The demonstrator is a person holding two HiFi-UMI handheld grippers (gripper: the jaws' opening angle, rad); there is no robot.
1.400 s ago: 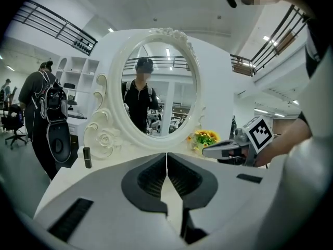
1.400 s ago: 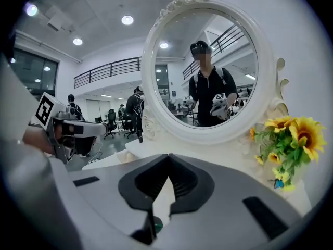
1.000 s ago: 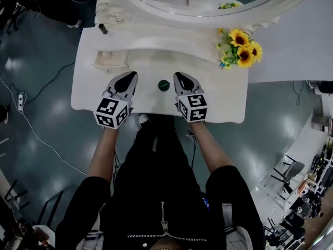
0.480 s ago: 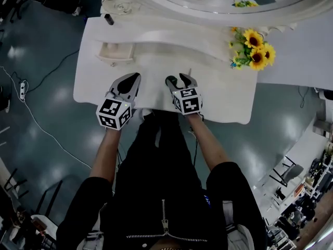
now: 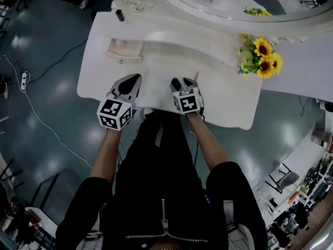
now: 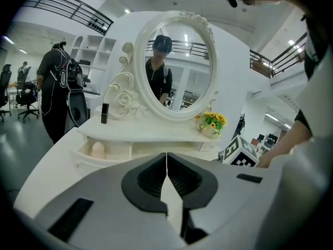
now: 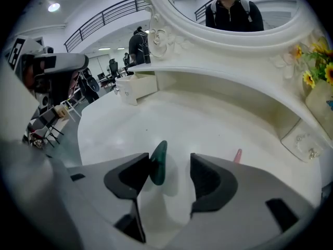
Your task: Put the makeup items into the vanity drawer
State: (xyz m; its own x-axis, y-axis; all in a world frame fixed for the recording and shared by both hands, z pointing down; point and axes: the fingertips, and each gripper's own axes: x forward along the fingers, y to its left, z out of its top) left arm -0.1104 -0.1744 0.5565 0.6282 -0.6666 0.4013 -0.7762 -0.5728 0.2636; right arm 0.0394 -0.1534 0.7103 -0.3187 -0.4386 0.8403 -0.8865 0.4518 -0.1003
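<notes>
A dark green round compact (image 7: 158,163) stands on edge on the white vanity top (image 7: 208,124), leaning at the left pad of my right gripper (image 7: 170,161). That gripper's jaws are opening, with a gap between the compact and the other pad. In the head view my right gripper (image 5: 183,81) covers the compact. A pink stick (image 7: 238,155) lies just right of it. My left gripper (image 5: 134,80) is shut and empty, hovering at the table's front. The open drawer (image 5: 124,49) at the back left holds a beige sponge (image 6: 98,149).
A black lipstick (image 5: 119,15) stands on the upper shelf at the left. A pot of sunflowers (image 5: 261,56) sits at the right under the oval mirror (image 6: 174,66). A small shut drawer (image 7: 304,139) is at the right. People stand in the room behind.
My right gripper was shut to the right of the green compact. It has moved left over it and opened, so the compact now sits between its jaws. My left gripper has hardly moved.
</notes>
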